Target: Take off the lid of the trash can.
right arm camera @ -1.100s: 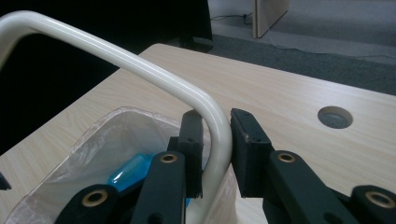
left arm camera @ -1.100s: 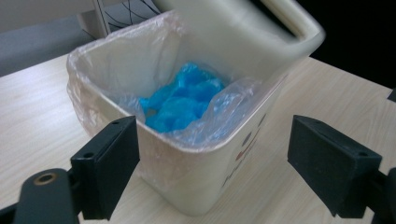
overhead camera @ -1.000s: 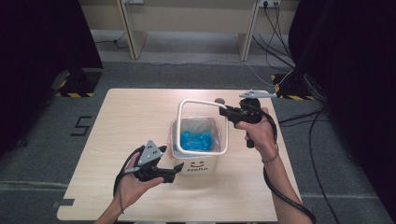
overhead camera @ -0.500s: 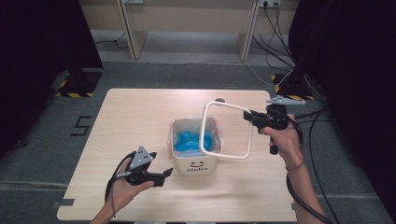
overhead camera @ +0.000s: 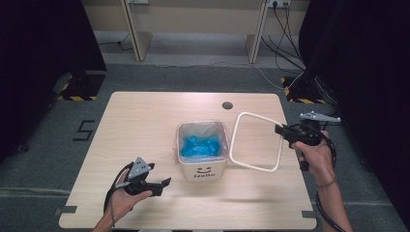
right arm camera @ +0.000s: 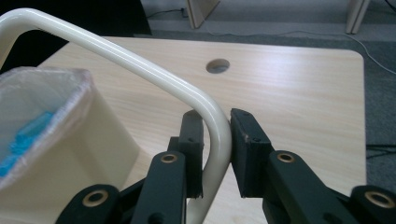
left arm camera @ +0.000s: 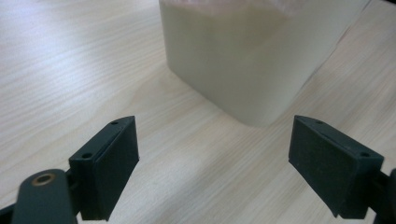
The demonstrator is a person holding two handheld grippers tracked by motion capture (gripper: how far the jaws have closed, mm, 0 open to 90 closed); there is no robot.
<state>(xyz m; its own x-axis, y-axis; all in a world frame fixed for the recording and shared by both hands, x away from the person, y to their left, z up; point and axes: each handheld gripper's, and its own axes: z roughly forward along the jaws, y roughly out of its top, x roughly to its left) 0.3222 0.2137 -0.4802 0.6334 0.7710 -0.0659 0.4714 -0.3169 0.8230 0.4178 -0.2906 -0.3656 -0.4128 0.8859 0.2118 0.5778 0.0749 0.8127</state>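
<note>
Right gripper (overhead camera: 285,131): it is sitting in the person's right hand (overhead camera: 316,157), over the right side of the table. Its two black jaws are squeezing tight on the cream ring. In the right gripper view the jaws are pinching the ring right at one of its rounded corners.

Cream ring (overhead camera: 256,141): this is a thin hoop with a square shape and round corners. It is hanging in the air, tilted, just to the right of the bin. Its low edge is sitting close to the bin's right side; I cannot tell if it is touching the bin or the table.

Bin (overhead camera: 203,171): a small cream box with a smiley face and a word on its front. It is standing upright near the middle of the table. A clear bag (overhead camera: 177,145) is lining it, folded over the top edge.

Blue stuff (overhead camera: 199,145): crumpled blue pieces are lying inside the bin, down in the bag.

Left gripper (overhead camera: 163,183): it is sitting in the person's left hand (overhead camera: 122,200), near the front left of the table. Its jaws are standing wide apart and are holding nothing. It is pointing toward the bin, which is near but not touching it.

Table (overhead camera: 145,121): light wood, with a small round hole (overhead camera: 227,105) near the far edge.
</note>
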